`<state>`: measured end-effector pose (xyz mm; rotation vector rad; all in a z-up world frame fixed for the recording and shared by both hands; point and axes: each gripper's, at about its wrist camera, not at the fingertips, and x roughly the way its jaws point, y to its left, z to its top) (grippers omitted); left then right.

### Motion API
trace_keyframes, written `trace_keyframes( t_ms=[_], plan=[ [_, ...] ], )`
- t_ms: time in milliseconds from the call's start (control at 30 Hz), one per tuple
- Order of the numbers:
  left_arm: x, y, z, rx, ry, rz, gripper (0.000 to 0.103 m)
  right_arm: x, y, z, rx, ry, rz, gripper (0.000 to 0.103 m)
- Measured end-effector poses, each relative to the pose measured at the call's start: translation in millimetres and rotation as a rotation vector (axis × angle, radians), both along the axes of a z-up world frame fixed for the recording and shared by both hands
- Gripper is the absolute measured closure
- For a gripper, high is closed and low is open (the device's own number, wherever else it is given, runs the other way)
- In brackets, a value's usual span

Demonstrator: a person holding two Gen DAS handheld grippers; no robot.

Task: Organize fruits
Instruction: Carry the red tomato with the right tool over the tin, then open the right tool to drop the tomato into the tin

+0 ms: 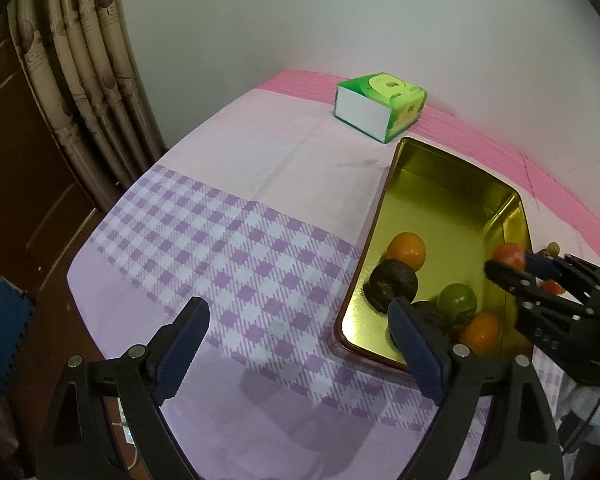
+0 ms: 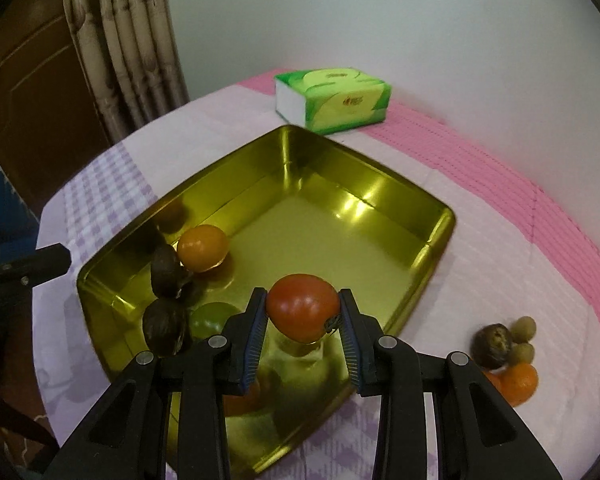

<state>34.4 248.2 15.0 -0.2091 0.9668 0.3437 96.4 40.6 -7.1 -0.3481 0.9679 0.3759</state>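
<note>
A gold metal tray [image 2: 440, 236] [image 1: 452, 168] sits on the purple checked cloth. In it lie an orange [image 2: 202, 248] [image 1: 407, 251], two dark round fruits [image 2: 166, 272] [image 2: 164, 326] and a green fruit [image 2: 210, 320] [image 1: 457, 300]. My right gripper [image 2: 303, 312] is shut on a red tomato [image 2: 302, 306] and holds it above the tray's near part; it also shows in the left wrist view [image 1: 508, 268]. My left gripper [image 1: 296, 324] is open and empty over the cloth, left of the tray.
A green tissue box [image 2: 333, 99] [image 1: 380, 106] stands behind the tray near the wall. Several loose fruits lie on the cloth right of the tray: a dark one [image 2: 493, 342], small green ones [image 2: 525, 328] and an orange [image 2: 520, 380]. The table edge and curtain are to the left.
</note>
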Motion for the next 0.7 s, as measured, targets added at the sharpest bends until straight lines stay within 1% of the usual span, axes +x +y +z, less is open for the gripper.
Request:
trace_keyframes(
  t_ms=[133,367,700],
  plan=[
    [1,-3,0,0.011,0.001,-0.011,0.014,4,5,-7,-0.026,0.008,0.002,0.067],
    [1,-5,-1,0.013,0.005,-0.019,0.014,5,10,-16,-0.041,0.023,0.009,0.067],
    [2,-9,-4,0.018,0.017,-0.03,0.014,3,12,-16,-0.025,0.024,0.006,0.066]
  ],
)
